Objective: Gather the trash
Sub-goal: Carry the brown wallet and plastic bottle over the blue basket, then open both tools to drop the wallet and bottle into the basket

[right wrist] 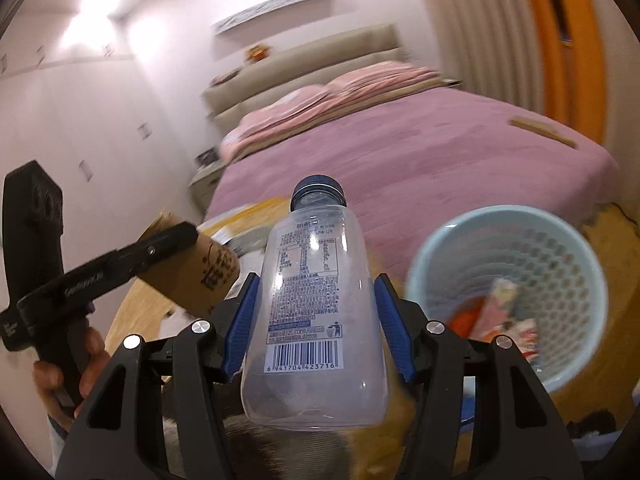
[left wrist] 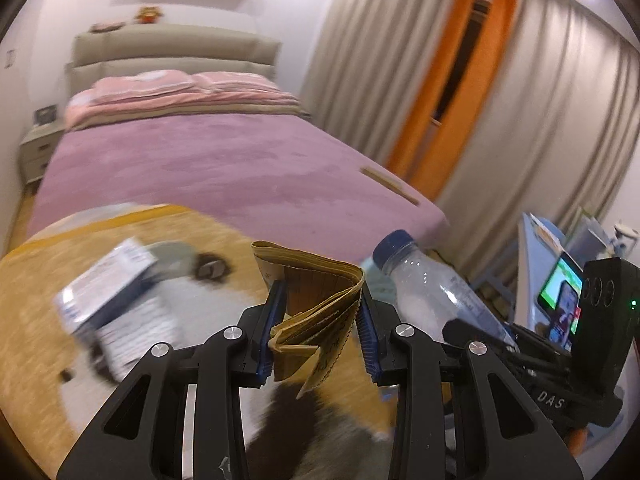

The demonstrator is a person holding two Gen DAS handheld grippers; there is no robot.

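Note:
My left gripper (left wrist: 320,296) is shut on a crumpled brown paper cup sleeve (left wrist: 316,304), squashed flat between the blue pads. The same brown cup (right wrist: 200,276) shows at the left of the right wrist view, clamped in the left gripper (right wrist: 176,240). My right gripper (right wrist: 316,292) is shut on a clear plastic bottle (right wrist: 316,308) with a dark blue cap, cap pointing away. That bottle (left wrist: 424,288) also appears to the right in the left wrist view. A pale blue mesh waste basket (right wrist: 508,292) with some wrappers inside stands just right of the bottle, lower down.
A bed with a mauve cover (left wrist: 224,164) fills the background; a thin brown strip (left wrist: 388,180) lies near its corner. A white and blue box (left wrist: 116,304) lies blurred on the wooden floor. A lit screen (left wrist: 560,300) stands on a desk at the right. Curtains (left wrist: 520,120) hang behind.

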